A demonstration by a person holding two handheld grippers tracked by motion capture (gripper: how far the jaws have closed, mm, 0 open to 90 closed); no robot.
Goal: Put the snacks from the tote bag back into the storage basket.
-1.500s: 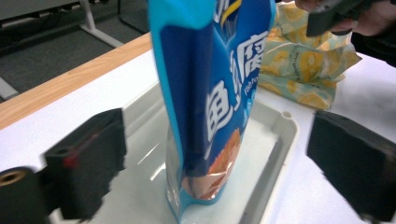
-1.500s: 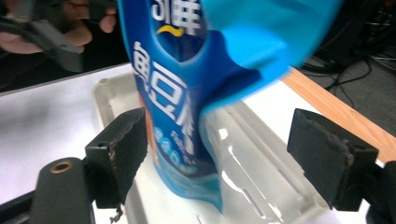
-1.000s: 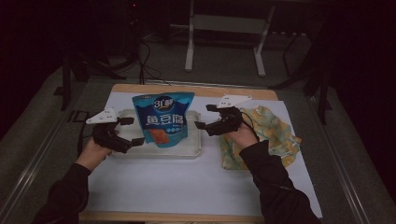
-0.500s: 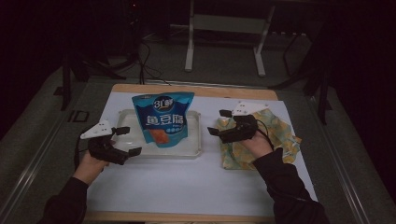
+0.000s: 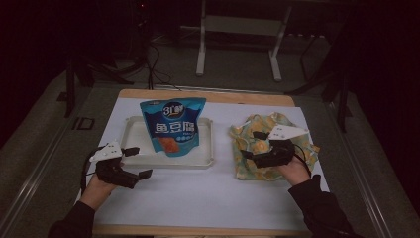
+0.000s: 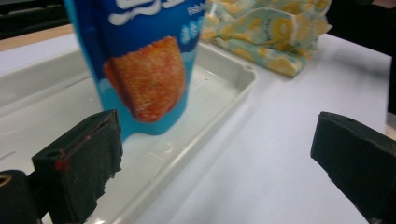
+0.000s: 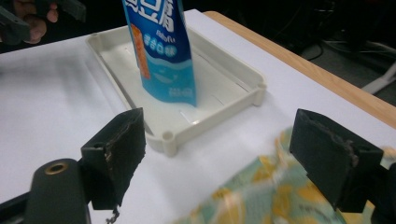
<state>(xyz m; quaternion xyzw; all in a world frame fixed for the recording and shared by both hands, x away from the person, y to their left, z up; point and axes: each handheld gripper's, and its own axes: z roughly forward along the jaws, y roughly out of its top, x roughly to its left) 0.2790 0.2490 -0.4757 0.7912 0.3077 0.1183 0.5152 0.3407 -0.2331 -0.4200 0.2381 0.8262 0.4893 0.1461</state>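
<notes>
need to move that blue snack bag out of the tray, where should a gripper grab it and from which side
Probably the flat top edge of the blue snack bag, coming from above. It stands upright in the white tray, so its top is free, while the bulging lower part sits behind the tray's rim. The left gripper, jaws open beside the tray, seems the handier one.

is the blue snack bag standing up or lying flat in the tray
Standing upright. The blue snack bag rests on its bottom edge inside the white tray, its front facing the high view, with neither tool touching it.
</notes>
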